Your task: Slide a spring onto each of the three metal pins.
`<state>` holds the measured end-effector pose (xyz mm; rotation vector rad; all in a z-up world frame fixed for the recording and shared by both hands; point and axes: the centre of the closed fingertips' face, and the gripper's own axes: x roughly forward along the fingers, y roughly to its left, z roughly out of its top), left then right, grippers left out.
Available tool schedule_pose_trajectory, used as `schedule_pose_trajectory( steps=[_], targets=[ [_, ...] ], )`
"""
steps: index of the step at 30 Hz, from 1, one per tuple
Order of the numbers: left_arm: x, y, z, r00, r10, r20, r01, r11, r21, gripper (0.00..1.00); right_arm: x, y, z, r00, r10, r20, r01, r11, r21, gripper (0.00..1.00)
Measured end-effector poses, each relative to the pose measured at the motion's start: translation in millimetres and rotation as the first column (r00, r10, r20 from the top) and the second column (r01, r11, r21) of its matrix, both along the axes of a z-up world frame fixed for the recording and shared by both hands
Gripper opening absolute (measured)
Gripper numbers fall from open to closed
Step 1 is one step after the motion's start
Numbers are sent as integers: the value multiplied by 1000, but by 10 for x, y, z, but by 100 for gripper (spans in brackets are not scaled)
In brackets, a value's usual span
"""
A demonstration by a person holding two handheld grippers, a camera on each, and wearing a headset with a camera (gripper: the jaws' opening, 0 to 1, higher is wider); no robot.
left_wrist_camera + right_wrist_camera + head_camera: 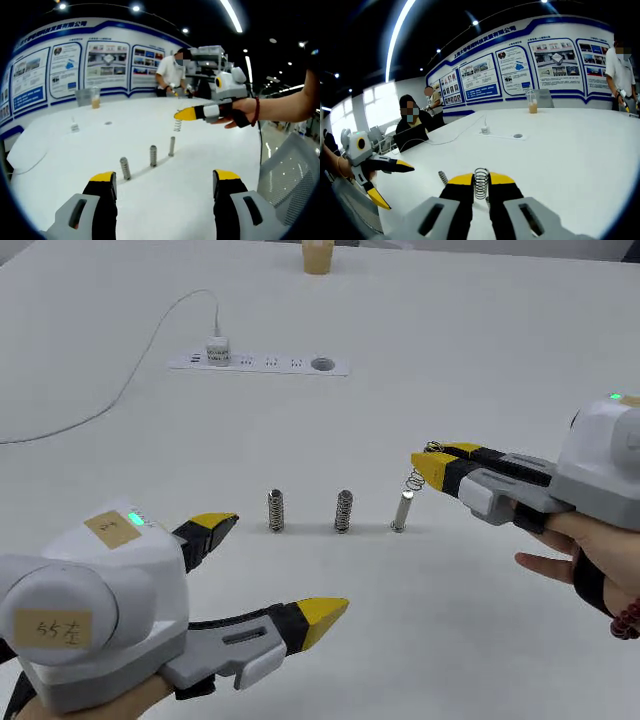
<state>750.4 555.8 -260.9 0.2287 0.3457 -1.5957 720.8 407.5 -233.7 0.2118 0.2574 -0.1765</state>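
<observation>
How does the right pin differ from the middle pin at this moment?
The middle pin has a spring around its shaft; the right pin is bare and smooth. The right tongs hold a loose spring, tilted, just above the right pin's top; nothing hangs over the middle pin. Both stand upright in one row on the table.

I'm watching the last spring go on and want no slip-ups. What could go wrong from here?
1. The right gripper pinches the spring by its side, and the spring hangs tilted just above the bare pin. Its lower end may catch on the pin's tip and pop out of the jaws.
2. The bare pin is slim and upright. A sideways push might tip it toward the middle pin, which already carries a spring.
</observation>
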Motion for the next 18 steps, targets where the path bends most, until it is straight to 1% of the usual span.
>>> schedule_pose_trajectory(
  steps=[2,7,9,11,14,16,18],
  targets=[
    [12,-1,0,1000,6,-2,-6,1000,-1,81,1,-13,-26,1000,-2,1,2,1000,12,12],
    [31,8,-25,1000,13,-1,-13,1000,9,82,5,-54,-90,1000,-14,0,14,1000,7,12],
    [30,12,-33,1000,18,-10,-18,1000,10,83,6,-61,-127,1000,-16,-7,16,1000,5,12],
    [26,17,-41,1000,20,-12,-20,1000,12,84,5,-60,-142,1000,-17,-6,18,1000,5,12],
    [41,24,-38,1000,29,0,-29,1000,11,83,13,-65,-152,1000,-20,-1,20,1000,1,12],
    [47,24,-37,999,34,-3,-34,999,10,84,17,-74,-173,1000,-20,-10,20,1000,-8,12],
    [45,27,-45,999,31,-5,-31,999,15,83,25,-80,-176,1000,-21,-7,21,1000,-8,12]
  ],
)
